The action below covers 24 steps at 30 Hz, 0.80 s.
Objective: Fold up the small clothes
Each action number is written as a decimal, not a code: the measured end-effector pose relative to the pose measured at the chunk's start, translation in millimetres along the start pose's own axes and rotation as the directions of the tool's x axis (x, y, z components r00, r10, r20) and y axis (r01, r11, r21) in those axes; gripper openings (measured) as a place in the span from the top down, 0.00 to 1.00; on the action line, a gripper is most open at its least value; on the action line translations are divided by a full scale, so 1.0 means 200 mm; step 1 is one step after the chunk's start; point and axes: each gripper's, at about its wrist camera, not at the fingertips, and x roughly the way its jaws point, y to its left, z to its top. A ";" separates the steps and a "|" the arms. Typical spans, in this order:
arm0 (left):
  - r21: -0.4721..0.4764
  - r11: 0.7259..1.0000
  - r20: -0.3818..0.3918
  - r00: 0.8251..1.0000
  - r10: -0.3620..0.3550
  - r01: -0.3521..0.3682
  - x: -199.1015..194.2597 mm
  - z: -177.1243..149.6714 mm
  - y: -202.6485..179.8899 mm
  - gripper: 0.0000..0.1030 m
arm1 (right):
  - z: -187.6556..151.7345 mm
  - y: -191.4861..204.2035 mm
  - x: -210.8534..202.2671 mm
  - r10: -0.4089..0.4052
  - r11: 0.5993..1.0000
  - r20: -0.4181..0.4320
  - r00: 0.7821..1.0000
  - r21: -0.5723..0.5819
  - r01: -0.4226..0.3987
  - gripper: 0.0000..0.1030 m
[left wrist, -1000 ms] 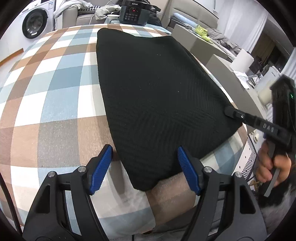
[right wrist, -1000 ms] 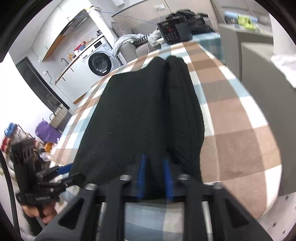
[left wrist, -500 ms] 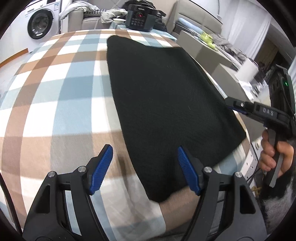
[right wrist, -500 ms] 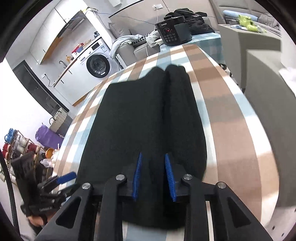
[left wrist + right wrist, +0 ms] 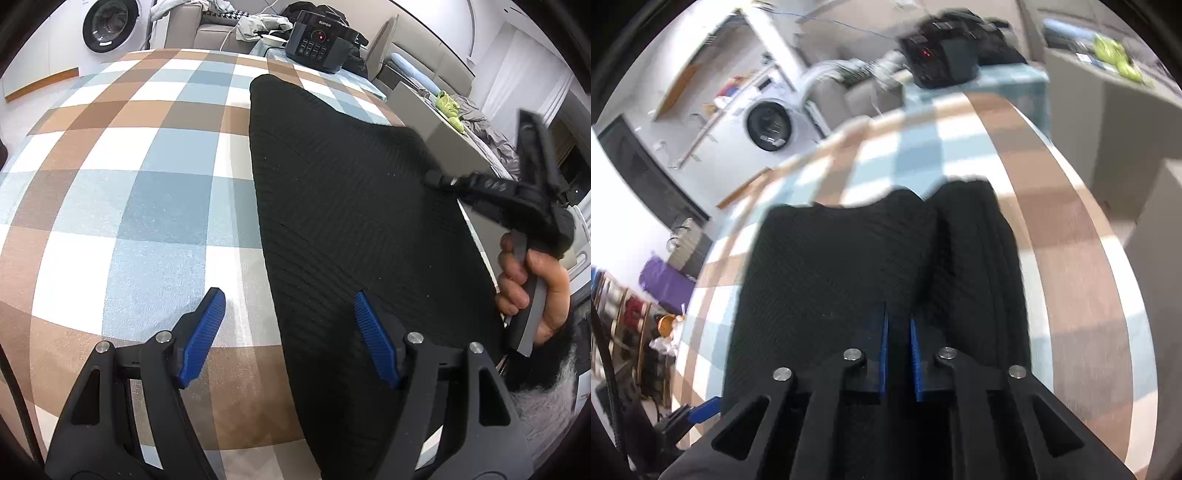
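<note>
A checked cloth of brown, blue and white [image 5: 122, 192] covers the table, with a broad bare stretch on the left side of the left wrist view. On its right half lies a black knit garment [image 5: 351, 206], ribbed and flat, its far corner pointing toward a black cooker [image 5: 317, 37] at the table's far end and its right edge close to the table's edge. The left gripper [image 5: 288, 332] is spread wide and grips nothing, one blue pad over the cloth, the other over the garment's near part. The right gripper [image 5: 898, 354] has its pads nearly together, pinching a fold of the garment [image 5: 842, 266]. A washing machine [image 5: 768, 125] stands beyond, blurred in the right wrist view.
</note>
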 end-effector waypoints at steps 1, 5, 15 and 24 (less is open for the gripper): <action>0.003 1.000 -0.001 1.000 0.002 -0.002 0.00 0.00 0.00 0.32 | 0.00 0.01 -0.03 0.001 1.000 0.029 1.000 -0.014 0.000 0.92; -0.003 1.000 0.001 1.000 0.004 -0.004 0.01 0.00 0.01 0.32 | 0.01 -0.06 0.06 -0.078 0.997 -0.048 0.996 0.021 0.079 0.91; -0.028 0.999 0.000 1.000 -0.031 0.031 -0.05 -0.06 0.03 0.32 | -0.40 -0.08 -0.22 0.053 0.997 -0.110 0.993 0.060 -0.046 0.74; -0.024 0.995 -0.013 0.995 -0.098 0.098 -0.09 -0.13 -0.03 0.41 | -0.53 0.02 -0.40 0.009 1.000 0.026 1.000 -0.018 -0.008 0.91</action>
